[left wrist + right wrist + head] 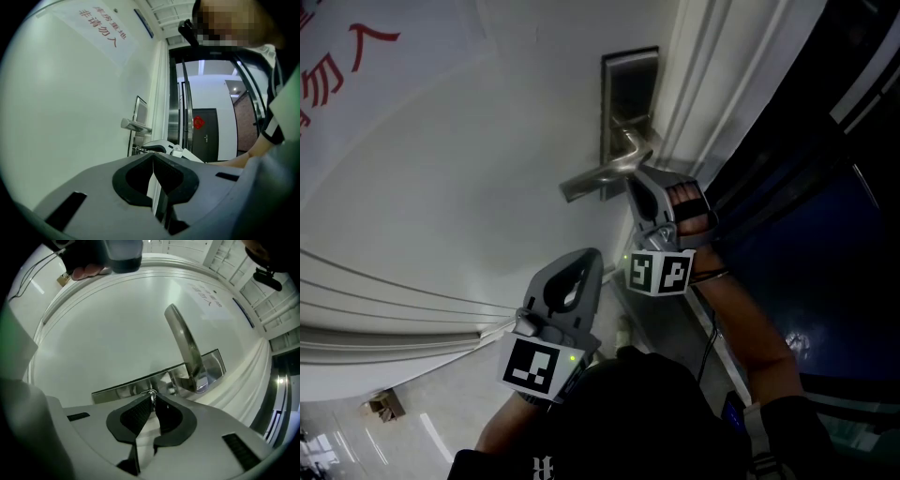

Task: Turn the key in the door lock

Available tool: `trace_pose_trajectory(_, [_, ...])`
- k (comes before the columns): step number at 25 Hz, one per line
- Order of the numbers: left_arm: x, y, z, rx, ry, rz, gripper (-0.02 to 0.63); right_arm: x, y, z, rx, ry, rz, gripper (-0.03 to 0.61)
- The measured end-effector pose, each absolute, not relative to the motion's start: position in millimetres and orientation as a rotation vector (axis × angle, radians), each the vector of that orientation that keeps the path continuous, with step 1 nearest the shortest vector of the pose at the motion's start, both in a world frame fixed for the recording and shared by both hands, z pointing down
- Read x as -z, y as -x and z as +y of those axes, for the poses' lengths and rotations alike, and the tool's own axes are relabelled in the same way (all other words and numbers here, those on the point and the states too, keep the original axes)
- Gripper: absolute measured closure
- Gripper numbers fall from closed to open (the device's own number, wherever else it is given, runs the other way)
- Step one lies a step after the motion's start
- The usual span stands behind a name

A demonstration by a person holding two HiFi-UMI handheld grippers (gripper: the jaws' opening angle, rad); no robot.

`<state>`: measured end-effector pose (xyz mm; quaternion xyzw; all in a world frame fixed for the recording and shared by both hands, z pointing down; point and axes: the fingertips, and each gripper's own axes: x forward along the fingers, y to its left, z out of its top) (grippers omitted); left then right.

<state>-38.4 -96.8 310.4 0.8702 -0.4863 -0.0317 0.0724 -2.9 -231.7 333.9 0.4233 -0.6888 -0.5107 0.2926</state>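
The silver lock plate sits on the white door, its lever handle pointing left. My right gripper is pressed up to the plate just under the lever. In the right gripper view the jaws are shut on the small metal key, which is in the lock plate beside the handle. My left gripper hangs lower, away from the door. Its jaws are shut on nothing. From there I see the handle and the right gripper.
The door frame runs along the right of the plate, with dark glass beyond it. A notice with red characters hangs on the door. A person's forearm holds the right gripper. A dark far door shows down the corridor.
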Motion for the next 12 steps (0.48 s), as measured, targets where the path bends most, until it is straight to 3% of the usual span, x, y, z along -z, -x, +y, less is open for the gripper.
trace_pose_trajectory(12, [-309.6,38.2,-96.7,0.093,-2.620,-1.466,0.606,-330.3,-0.1,-234.3,0.860,-1.282,-2.253,0.557])
